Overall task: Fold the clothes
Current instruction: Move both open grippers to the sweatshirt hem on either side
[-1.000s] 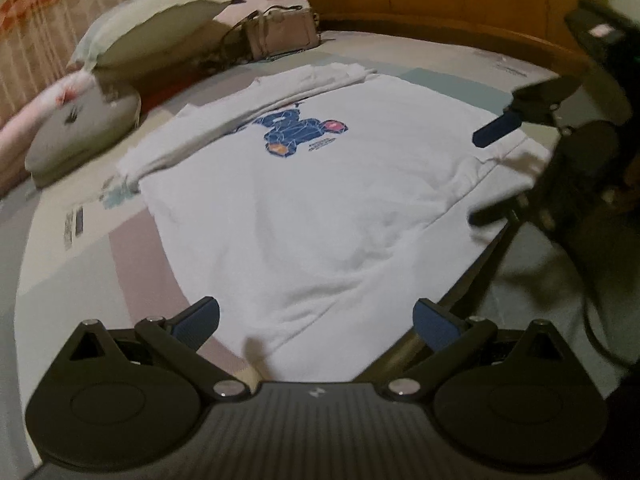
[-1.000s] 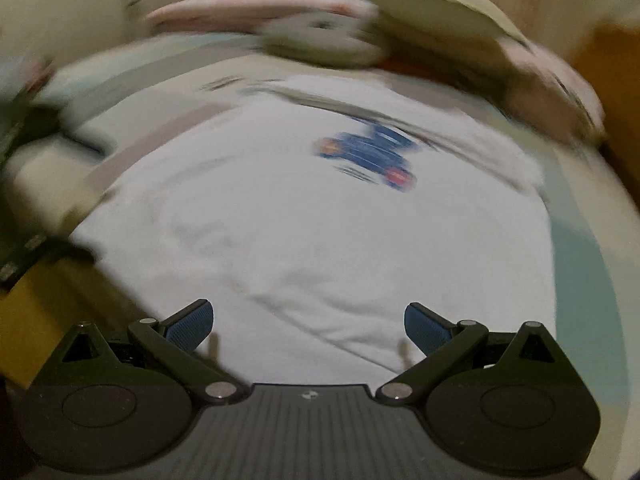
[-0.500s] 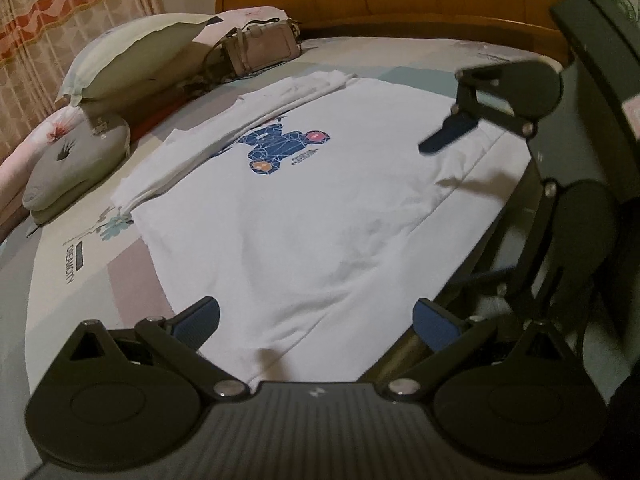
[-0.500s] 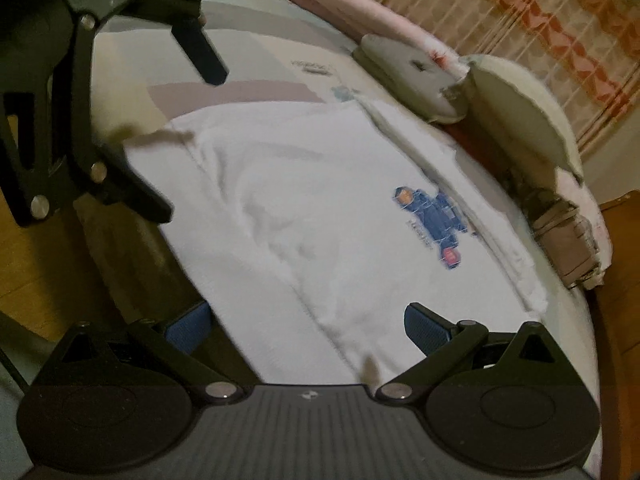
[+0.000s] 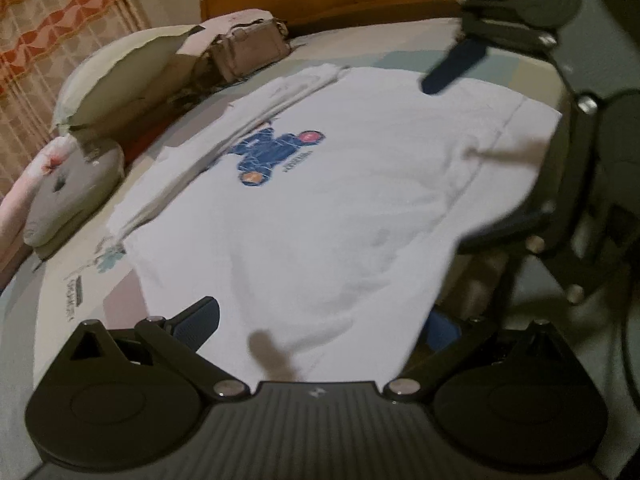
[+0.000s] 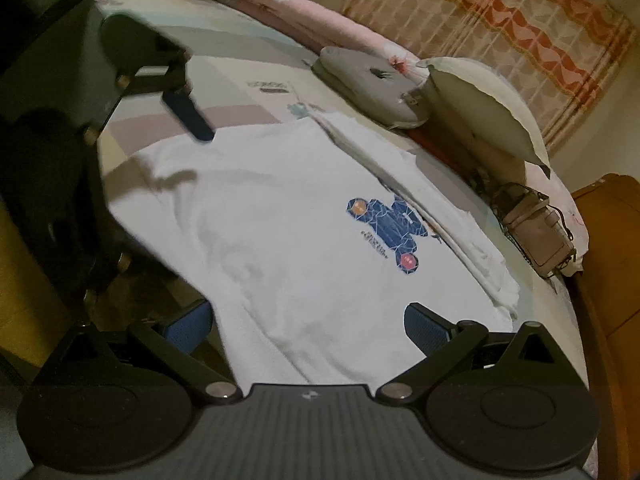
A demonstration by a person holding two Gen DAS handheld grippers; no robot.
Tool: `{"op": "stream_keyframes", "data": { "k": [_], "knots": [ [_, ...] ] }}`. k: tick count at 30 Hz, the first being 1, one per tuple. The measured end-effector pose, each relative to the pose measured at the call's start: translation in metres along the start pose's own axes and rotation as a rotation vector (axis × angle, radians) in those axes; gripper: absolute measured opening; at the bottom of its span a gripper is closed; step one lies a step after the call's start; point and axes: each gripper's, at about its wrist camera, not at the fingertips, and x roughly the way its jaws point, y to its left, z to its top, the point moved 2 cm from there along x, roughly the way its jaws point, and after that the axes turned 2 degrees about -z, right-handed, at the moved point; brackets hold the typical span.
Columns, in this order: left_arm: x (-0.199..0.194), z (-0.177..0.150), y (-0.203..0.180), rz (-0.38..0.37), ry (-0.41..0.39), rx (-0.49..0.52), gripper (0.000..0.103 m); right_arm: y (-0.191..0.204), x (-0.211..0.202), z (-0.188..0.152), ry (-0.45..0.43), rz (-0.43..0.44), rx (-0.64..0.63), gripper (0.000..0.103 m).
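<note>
Starting at the far left of the left wrist view there's an orange-and-cream patterned curtain (image 5: 60, 36), then a grey cushion (image 5: 72, 196) and a big pale pillow (image 5: 124, 76) with a tan handbag (image 5: 248, 54) leaning against it, all lined up along the far side of the bed (image 5: 76, 280). The white t-shirt (image 5: 340, 208) is spread flat on the bed, blue bear print (image 5: 276, 154) facing up, with the far side folded in over itself in a long strip next to the print. The near edge of the shirt reaches the edge of the mattress. The left claw (image 5: 320, 326) sits low at the shirt's near corner, released, with its blue pads wide apart and cloth between them but nothing pinched; the right pad is half hidden behind the shirt edge. Further right, the right claw (image 5: 456, 216) shows up side-on at the other near corner, also spread wide, one blue finger (image 5: 456, 64) hanging above the fabric. In the right wrist view it's the same deal mirrored: the right claw (image 6: 310, 326) straddles the shirt edge, unclenched and empty, and the wooden headboard (image 6: 608, 240) is off at the right.
</note>
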Motion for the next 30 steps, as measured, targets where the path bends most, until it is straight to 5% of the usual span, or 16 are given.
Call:
{"op": "stream_keyframes", "data": {
  "k": [12, 16, 20, 24, 30],
  "knots": [
    [-0.010, 0.005, 0.036, 0.016, -0.027, -0.085, 0.102, 0.026, 0.002, 0.007, -0.016, 0.039, -0.062, 0.102],
    [-0.006, 0.008, 0.046, 0.036, -0.026, -0.108, 0.102, 0.022, -0.009, 0.011, -0.028, 0.123, -0.022, 0.069],
    [-0.006, 0.010, 0.052, 0.038, -0.042, -0.135, 0.102, 0.014, -0.022, 0.014, -0.051, 0.248, 0.049, 0.050],
    [-0.010, 0.007, 0.050, 0.041, -0.047, -0.137, 0.102, 0.024, -0.013, 0.012, -0.018, 0.406, 0.090, 0.044],
    [-0.019, -0.008, 0.053, 0.065, -0.032, -0.142, 0.102, 0.037, 0.004, 0.017, 0.015, 0.287, 0.022, 0.042]
  ]
}}
